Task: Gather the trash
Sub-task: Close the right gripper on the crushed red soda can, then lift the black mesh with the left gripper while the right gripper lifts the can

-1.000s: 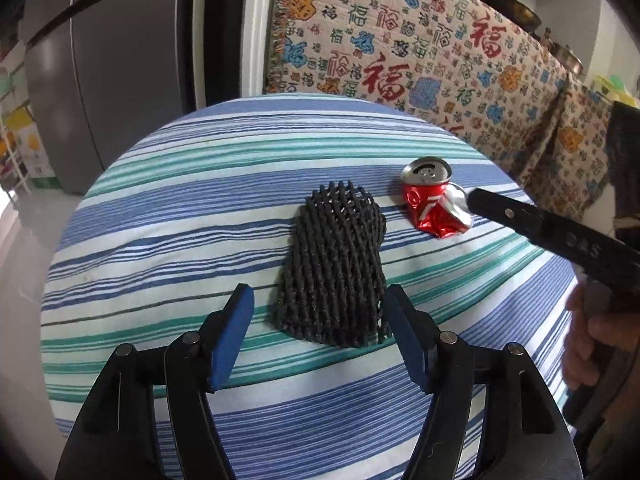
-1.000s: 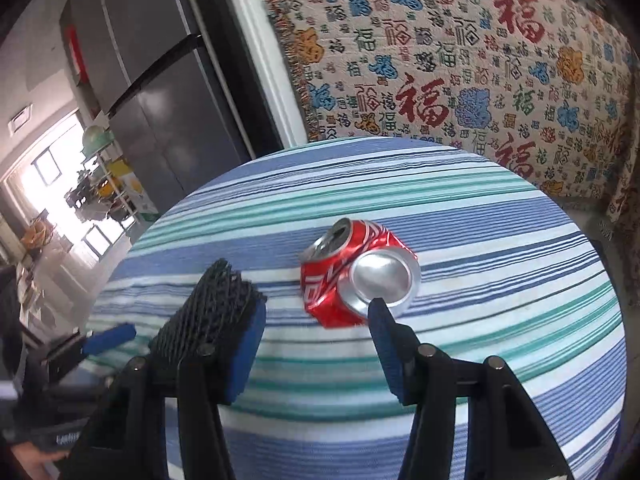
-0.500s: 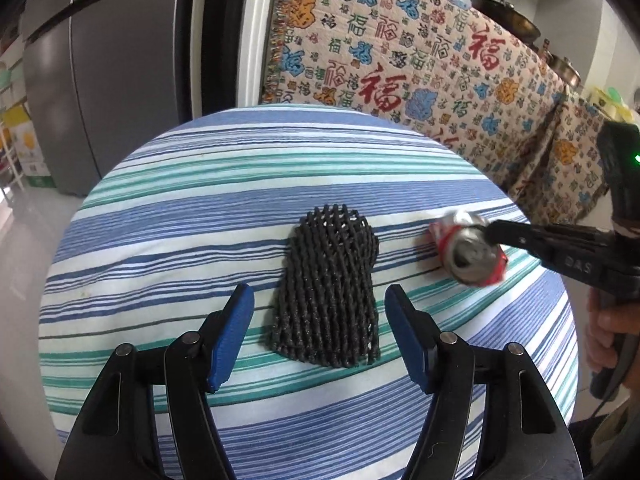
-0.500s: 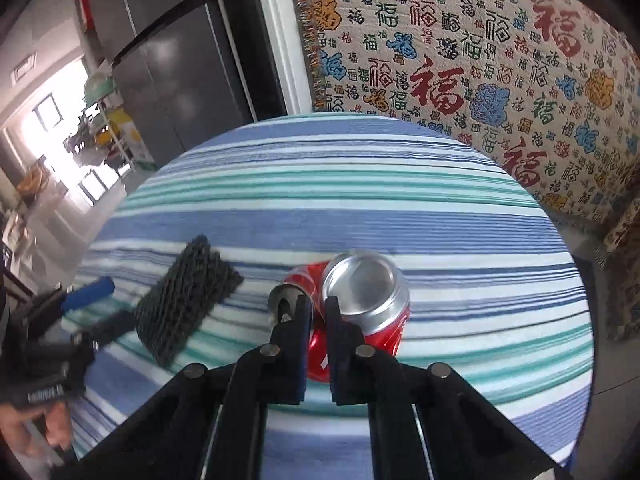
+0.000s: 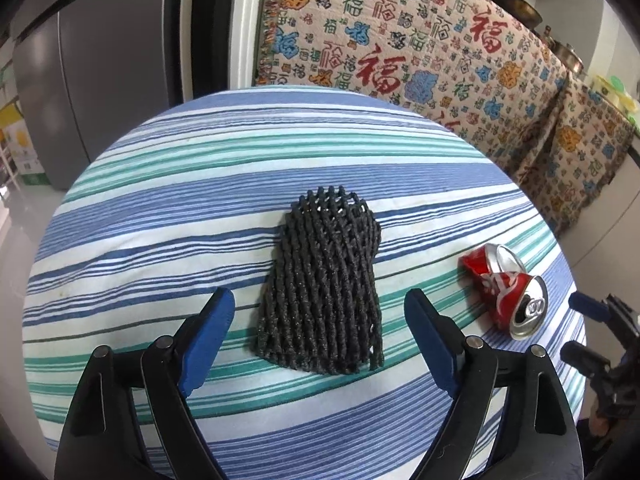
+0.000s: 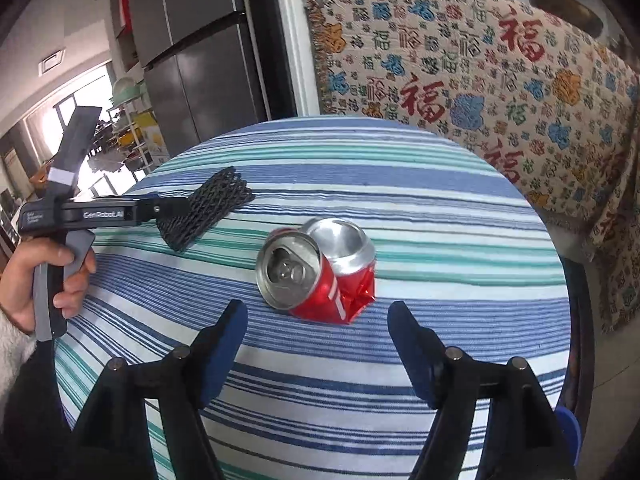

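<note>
Trash on the round desk [image 5: 160,216] came to two pieces: one black foam net sleeve [image 5: 326,280] and one crushed red soda can [image 5: 506,290]. Both lay on the blue, teal and white striped cloth that covered the desk, well apart from each other, the can toward the right edge in the left wrist view.

The left gripper [image 5: 316,320] hung low over the near end of the net sleeve with its jaws spread wide, one blue pad on either side of the sleeve and neither touching it. The sleeve lay flat, its open mesh mouth pointing away from the camera.

The right gripper [image 6: 316,328] faced the can [image 6: 316,270] with its jaws also wide apart, holding nothing; the can sat just ahead of the gap between the two blue pads, clear of both. The can lay on its side, folded in the middle, so that its pull-tab top and its bare silver base both showed toward the camera.

In the right wrist view one hand [image 6: 36,276] gripped the handle of the left gripper, beside the net sleeve [image 6: 208,208].

Behind the desk hung one patterned cloth [image 6: 480,92] with red characters, and one dark refrigerator [image 6: 200,60] stood to its left.
</note>
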`<state>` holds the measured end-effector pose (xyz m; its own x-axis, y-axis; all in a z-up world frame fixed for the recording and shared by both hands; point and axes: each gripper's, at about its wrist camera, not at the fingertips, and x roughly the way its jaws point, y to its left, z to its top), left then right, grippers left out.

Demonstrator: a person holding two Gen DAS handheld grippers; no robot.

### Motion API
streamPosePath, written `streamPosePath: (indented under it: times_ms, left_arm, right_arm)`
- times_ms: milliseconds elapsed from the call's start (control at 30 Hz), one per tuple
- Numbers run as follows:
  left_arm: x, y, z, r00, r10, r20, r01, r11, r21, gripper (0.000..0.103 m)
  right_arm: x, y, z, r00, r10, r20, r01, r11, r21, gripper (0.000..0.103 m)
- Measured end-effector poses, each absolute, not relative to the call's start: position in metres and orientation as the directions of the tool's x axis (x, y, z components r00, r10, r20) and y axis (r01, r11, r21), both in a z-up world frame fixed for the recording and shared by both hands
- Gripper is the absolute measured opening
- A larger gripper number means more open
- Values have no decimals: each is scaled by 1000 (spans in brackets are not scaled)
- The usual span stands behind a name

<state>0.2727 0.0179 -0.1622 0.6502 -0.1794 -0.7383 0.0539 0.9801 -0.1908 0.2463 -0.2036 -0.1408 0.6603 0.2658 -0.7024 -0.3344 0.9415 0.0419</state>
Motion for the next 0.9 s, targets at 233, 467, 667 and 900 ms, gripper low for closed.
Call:
streamPosePath:
  times_ms: [233, 467, 667, 900]
  left_arm:
    - [285, 4, -179, 625, -134, -769, 61, 991, -123, 90]
    - [291, 2, -180, 631, -111, -768, 42, 993, -110, 90]
    - [289, -6, -180, 651, -56, -757, 55, 998, -27, 42]
    - [280, 1, -175, 640, -182, -747, 102, 983, -152, 18]
  right_arm:
    - [255, -200, -155, 654, 229, -721, -297, 954, 34, 74]
    - [264, -160, -162, 686, 177, -705, -352, 930, -109, 77]
    - [267, -173, -161, 654, 168, -738, -321, 945, -70, 30]
    - [260, -187, -158, 649, 170, -741, -308, 950, -51, 17]
